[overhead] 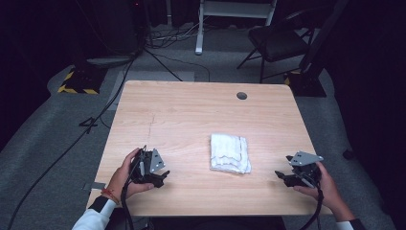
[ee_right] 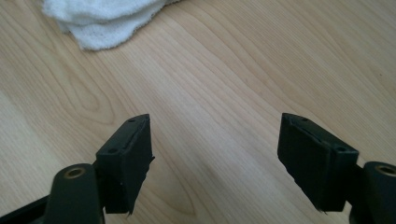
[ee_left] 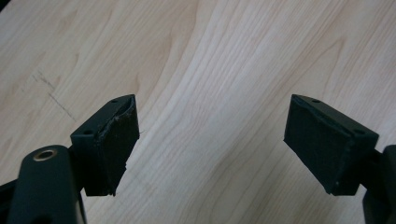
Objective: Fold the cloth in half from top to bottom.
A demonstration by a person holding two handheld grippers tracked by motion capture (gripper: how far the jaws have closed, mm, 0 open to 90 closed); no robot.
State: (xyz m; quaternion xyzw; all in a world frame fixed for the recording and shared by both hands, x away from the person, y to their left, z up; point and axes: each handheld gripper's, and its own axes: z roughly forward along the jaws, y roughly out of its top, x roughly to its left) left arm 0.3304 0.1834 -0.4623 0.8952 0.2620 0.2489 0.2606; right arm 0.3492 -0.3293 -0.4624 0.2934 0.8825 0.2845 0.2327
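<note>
Both the left gripper (overhead: pixel 165 176) and right gripper (overhead: pixel 279 176) gape wide, holding nothing. The folded white towel (overhead: pixel 230 153) (maybe several layers) could come unfolded if pinched by one edge.

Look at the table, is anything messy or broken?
Mostly tidy: the folded white cloth lies neatly on the light wooden table. One odd bit: the black pad on the left gripper looks frayed along its edge.
</note>
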